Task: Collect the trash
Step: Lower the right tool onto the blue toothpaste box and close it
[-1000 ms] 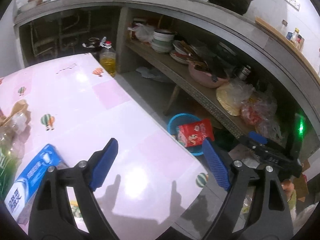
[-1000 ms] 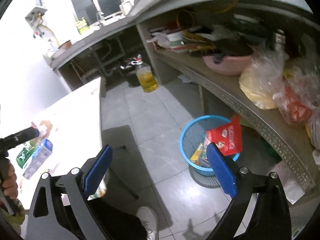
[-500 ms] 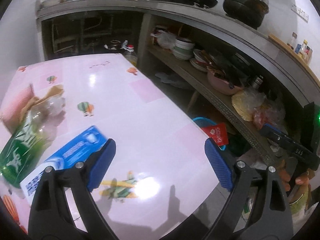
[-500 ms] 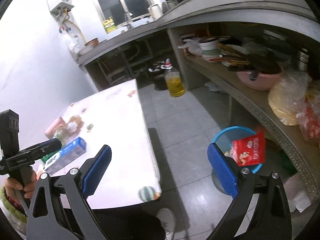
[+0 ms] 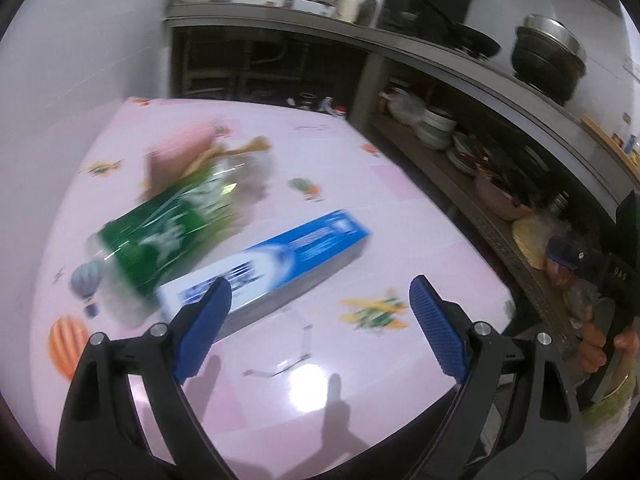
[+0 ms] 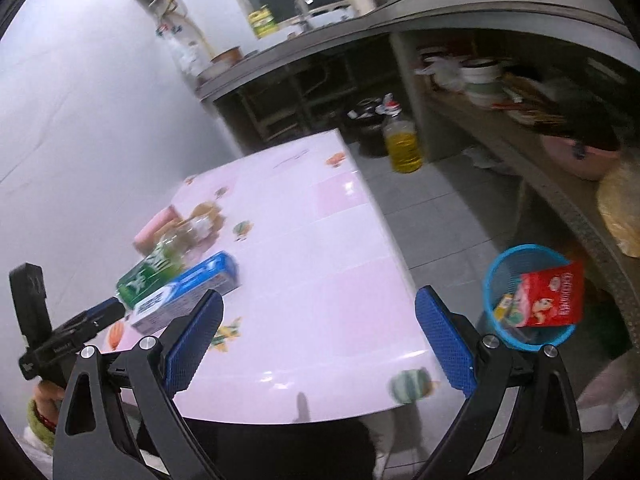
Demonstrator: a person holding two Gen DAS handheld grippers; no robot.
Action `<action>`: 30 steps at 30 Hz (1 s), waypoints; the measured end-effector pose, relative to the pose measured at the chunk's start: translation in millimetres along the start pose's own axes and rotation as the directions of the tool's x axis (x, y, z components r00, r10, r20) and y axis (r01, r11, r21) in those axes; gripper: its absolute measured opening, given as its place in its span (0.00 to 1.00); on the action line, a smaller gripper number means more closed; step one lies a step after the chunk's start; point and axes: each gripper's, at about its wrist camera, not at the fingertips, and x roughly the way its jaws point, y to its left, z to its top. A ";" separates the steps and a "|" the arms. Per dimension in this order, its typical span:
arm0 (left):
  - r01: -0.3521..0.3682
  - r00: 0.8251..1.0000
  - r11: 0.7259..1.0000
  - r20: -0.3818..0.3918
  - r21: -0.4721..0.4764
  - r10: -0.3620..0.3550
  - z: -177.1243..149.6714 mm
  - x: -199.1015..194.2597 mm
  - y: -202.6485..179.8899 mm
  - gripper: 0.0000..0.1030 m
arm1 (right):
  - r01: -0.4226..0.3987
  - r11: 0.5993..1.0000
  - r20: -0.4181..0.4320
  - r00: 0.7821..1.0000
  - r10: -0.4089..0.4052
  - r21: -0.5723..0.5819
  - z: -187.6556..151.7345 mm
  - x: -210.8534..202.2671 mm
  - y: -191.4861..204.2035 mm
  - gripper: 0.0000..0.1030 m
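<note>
A blue and white toothpaste box (image 5: 276,264) (image 6: 188,294) lies on the pink table (image 5: 304,152) (image 6: 304,216). Beside it lies a clear bottle with a green label (image 5: 160,236) (image 6: 152,270), and behind that crumpled brown paper (image 5: 224,152) (image 6: 204,212). My left gripper (image 5: 320,320) is open, just in front of the box's near end, holding nothing. My right gripper (image 6: 320,332) is open over the table's near edge, empty. On the floor to the right, a blue basket (image 6: 496,268) holds a red snack packet (image 6: 554,296).
A bottle of yellow oil (image 6: 402,146) stands on the tiled floor past the table. A long shelf (image 5: 472,204) (image 6: 528,168) with bowls, plates and bags runs along the right under a counter. A white wall borders the table's left side.
Both grippers swung left from the blue basket toward the table. The box and green bottle now sit central in the left wrist view, and the basket has dropped out of it.
</note>
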 end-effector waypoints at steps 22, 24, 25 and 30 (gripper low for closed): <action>0.011 0.999 0.985 -0.050 0.170 -0.002 2.8 37.0 28.4 0.82 | -0.198 0.978 -0.314 0.926 0.208 0.062 -12.3 111.3 111.5 0.91; -0.014 0.997 0.968 -0.076 0.252 0.034 7.3 53.0 20.8 0.82 | -0.195 0.979 -0.317 0.927 0.203 0.056 -14.2 108.8 112.0 0.91; -0.019 0.994 0.957 -0.098 0.289 0.050 8.4 60.7 17.6 0.82 | -0.193 0.980 -0.318 0.927 0.200 0.055 -14.4 108.2 111.3 0.91; -0.065 0.976 0.903 -0.161 0.425 0.146 13.0 93.0 1.0 0.82 | -0.180 0.981 -0.323 0.927 0.192 0.068 -19.6 104.7 102.1 0.91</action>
